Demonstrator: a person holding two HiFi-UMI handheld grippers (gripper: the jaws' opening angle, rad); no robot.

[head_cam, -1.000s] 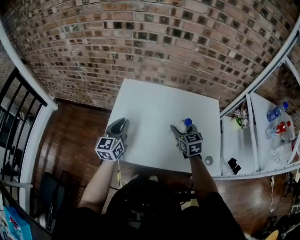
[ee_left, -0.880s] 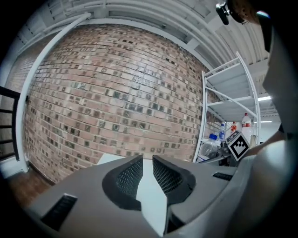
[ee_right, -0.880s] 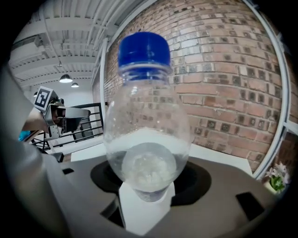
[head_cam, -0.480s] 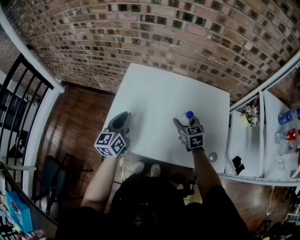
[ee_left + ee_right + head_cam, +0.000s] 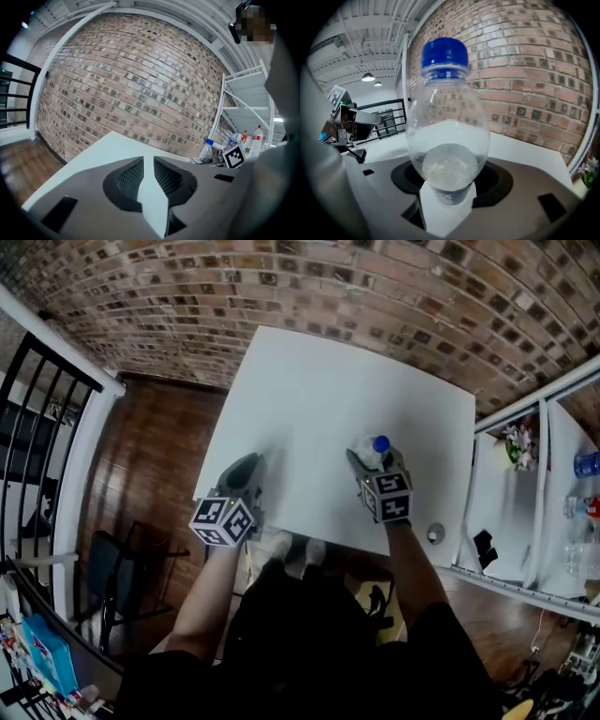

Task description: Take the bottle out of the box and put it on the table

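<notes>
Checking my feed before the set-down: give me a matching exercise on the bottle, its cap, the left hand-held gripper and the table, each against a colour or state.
Things:
1. bottle
2. bottle cap
3. left hand-held gripper
4. table

Colours or states:
A. white
B. nothing between its jaws
C. blue
D. gripped by the right hand-held gripper

Pairs: 1-D, 2-C, 3-B, 4-A

The right gripper (image 5: 449, 190) clamps the lower body of an upright clear bottle (image 5: 447, 136) with a blue cap, above the white table (image 5: 525, 147); a brick wall (image 5: 525, 70) stands behind.
</notes>
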